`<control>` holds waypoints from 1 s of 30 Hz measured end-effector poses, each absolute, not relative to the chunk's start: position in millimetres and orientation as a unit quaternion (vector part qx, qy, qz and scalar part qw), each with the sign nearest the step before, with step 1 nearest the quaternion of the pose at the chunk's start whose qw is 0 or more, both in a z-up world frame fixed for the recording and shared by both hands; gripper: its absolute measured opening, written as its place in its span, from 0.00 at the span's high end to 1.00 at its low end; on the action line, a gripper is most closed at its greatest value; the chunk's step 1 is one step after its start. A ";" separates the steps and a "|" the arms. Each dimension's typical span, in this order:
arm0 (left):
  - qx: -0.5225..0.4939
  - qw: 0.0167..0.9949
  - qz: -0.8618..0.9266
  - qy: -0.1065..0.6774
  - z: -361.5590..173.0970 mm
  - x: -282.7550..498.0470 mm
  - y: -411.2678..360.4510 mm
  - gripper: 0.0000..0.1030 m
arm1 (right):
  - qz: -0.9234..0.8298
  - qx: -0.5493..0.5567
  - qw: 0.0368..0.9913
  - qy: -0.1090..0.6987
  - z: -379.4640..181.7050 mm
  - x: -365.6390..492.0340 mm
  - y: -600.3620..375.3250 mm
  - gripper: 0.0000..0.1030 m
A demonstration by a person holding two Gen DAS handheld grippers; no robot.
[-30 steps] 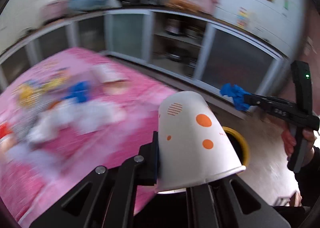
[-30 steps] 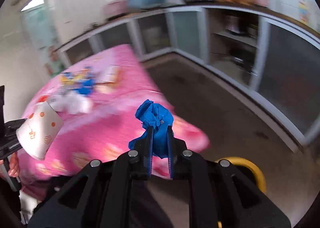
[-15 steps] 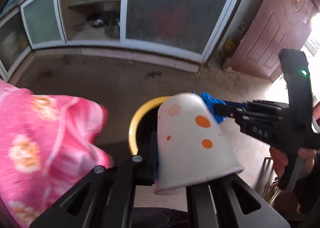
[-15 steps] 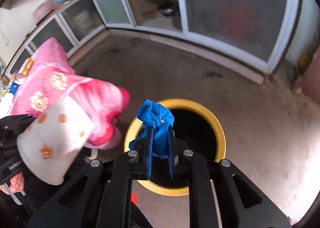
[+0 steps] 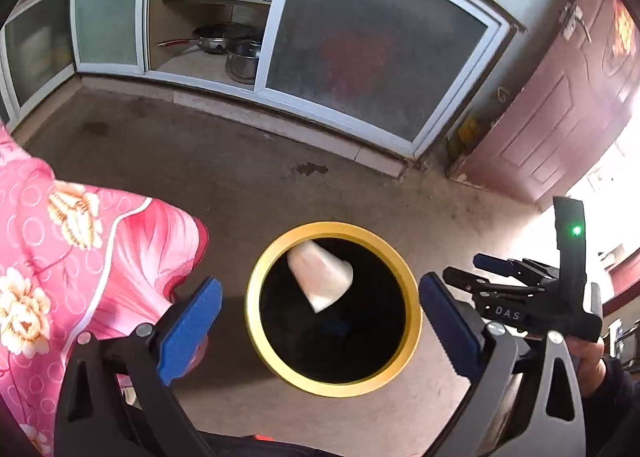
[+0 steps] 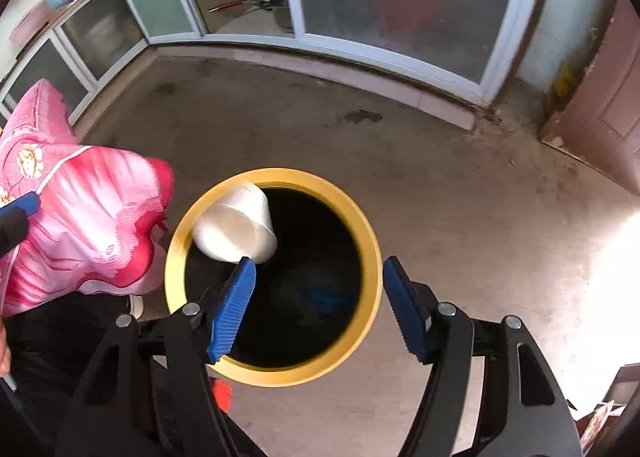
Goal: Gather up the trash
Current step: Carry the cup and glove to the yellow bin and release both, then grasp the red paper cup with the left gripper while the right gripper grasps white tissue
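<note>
Both grippers tip steeply down over the yellow-rimmed bin [image 5: 256, 321]. The left gripper [image 5: 320, 327] has just sprung apart, nothing between its pads, and the white cup [image 5: 320, 277] sits blurred in the bin's mouth, centre frame. The right gripper [image 6: 318, 307] has just been spreading too, empty; a blue wad [image 6: 324, 297] shows dimly deep inside the bin.

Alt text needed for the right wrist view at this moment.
A white paper cup drops into the yellow-rimmed trash bin on the concrete floor, blue crumpled trash faintly visible inside. The right gripper, jaws just opened and empty, hangs above; pink floral cloth at left.
</note>
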State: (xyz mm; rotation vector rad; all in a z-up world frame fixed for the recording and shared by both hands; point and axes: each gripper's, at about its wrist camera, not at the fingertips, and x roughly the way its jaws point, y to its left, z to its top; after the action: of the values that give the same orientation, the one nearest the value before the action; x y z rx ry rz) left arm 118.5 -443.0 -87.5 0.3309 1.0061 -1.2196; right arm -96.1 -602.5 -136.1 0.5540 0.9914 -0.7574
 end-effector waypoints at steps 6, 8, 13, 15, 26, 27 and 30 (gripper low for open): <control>0.108 0.676 -0.568 0.458 -61.0 119.1 -414.5 0.08 | -0.365 0.203 0.815 0.402 -87.4 -98.5 -586.7 0.39; 0.085 0.683 -0.577 0.439 -43.7 118.8 -395.3 0.08 | -0.355 0.180 0.836 0.379 -67.1 -90.2 -575.8 0.39; 0.007 0.686 -0.608 0.399 11.2 132.5 -326.1 0.08 | -0.263 0.133 0.905 0.306 -8.3 -45.9 -529.8 0.35; -0.023 0.708 -0.592 0.384 27.2 143.7 -290.6 0.08 | -0.225 0.123 0.923 0.287 7.8 -27.3 -512.9 0.33; -0.006 0.884 -0.369 0.289 64.1 205.7 -52.2 0.08 | 0.059 0.034 0.960 0.272 39.5 127.8 -344.5 0.29; 0.003 0.900 -0.327 0.288 64.6 212.4 -33.5 0.08 | 0.075 0.026 0.958 0.276 37.7 141.2 -330.9 0.29; 0.032 0.927 -0.222 0.301 64.4 236.7 21.3 0.08 | 0.098 0.006 0.954 0.283 34.4 176.3 -298.7 0.30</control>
State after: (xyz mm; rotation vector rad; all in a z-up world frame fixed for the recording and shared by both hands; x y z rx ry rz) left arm 236.7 21.3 64.4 0.0656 0.6174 -0.4553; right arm 176.3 -298.7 34.4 0.0127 0.5747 0.1989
